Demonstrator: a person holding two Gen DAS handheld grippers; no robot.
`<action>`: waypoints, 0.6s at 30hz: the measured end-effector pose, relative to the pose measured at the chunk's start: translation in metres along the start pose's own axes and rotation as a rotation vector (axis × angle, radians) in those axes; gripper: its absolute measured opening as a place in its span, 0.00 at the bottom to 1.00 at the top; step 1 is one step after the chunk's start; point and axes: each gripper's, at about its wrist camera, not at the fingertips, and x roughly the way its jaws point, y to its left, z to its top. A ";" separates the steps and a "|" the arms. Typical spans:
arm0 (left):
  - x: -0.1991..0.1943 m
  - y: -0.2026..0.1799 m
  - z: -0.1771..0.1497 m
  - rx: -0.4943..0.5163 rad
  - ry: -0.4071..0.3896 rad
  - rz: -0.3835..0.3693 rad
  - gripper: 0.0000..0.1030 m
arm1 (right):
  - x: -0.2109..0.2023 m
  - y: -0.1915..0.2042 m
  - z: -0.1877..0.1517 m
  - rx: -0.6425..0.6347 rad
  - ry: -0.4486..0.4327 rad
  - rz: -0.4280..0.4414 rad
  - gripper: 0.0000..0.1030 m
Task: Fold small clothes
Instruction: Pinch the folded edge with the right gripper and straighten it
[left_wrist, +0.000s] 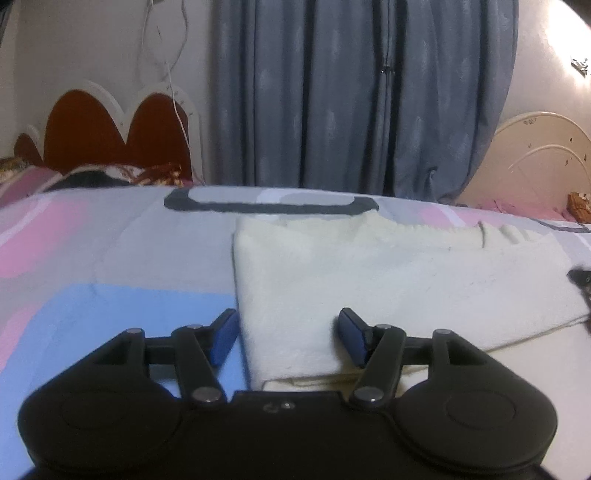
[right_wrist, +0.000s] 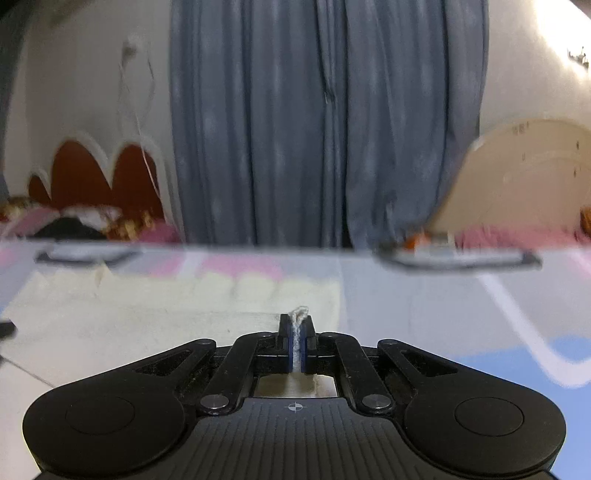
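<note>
I see my left tool (left_wrist: 288, 338) standing wide, its blue pads (left_wrist: 225, 338) apart with nothing pressed between them. The near left corner of the cream cloth (left_wrist: 369, 280) lies in the gap between them, the left pad just off the cloth's left edge, the right pad over the cloth. The cloth lies flat on the bed's patterned sheet (left_wrist: 110, 258), which is grey, pink and blue. My right tool (right_wrist: 296, 341) is pinched narrow on a thin fold of the cream cloth (right_wrist: 147, 325); a small tuft of it pokes up above the pads. From this side the cloth spreads out to the left of the tool. Behind the bed hangs a grey-blue curtain (left_wrist: 351, 92), with a red headboard (left_wrist: 110, 129) off to the left.
</note>
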 end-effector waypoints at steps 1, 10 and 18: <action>0.001 0.001 0.001 -0.004 0.009 -0.001 0.61 | 0.001 0.000 -0.003 -0.008 -0.007 -0.002 0.02; -0.025 -0.082 0.004 0.147 -0.058 -0.086 0.61 | -0.050 0.041 -0.005 -0.070 -0.088 0.117 0.08; -0.019 -0.059 0.001 0.064 0.012 0.015 0.65 | -0.043 0.029 -0.017 -0.094 0.023 0.015 0.08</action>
